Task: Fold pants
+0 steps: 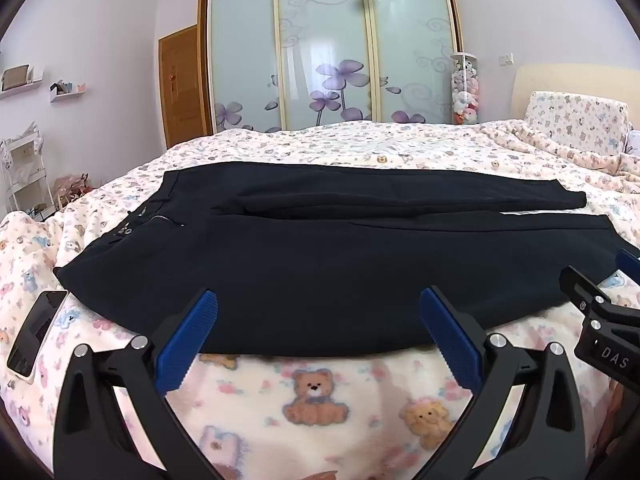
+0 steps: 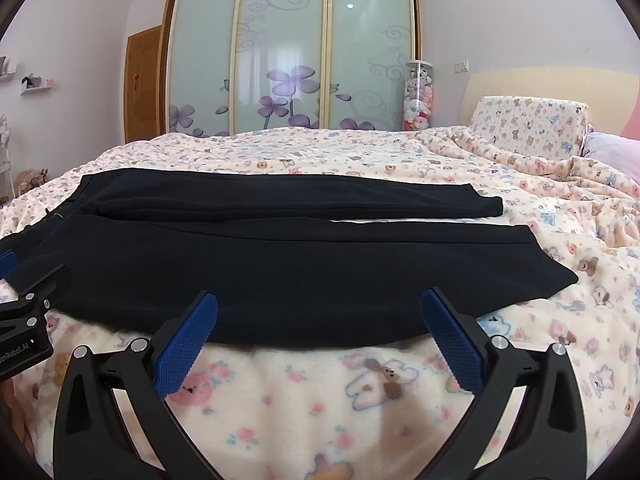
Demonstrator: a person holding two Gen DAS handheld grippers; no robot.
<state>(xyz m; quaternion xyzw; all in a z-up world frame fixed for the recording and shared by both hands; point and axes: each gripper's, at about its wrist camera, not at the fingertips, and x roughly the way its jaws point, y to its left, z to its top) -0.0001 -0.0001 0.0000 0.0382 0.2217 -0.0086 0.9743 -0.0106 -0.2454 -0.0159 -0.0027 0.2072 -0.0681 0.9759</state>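
Dark navy pants lie flat across the bed, waistband at the left, both legs stretched to the right. The right wrist view shows the same pants, the leg hems ending at the right. My left gripper hovers wide open over the near edge of the pants, nothing between its blue pads. My right gripper is also wide open over the near leg's edge, gripping nothing. Each gripper shows at the edge of the other's view: the right one, the left one.
A bedspread with teddy bear print covers the bed. A black phone lies at its left near edge. A pillow sits at the headboard on the right. Sliding wardrobe doors stand behind the bed.
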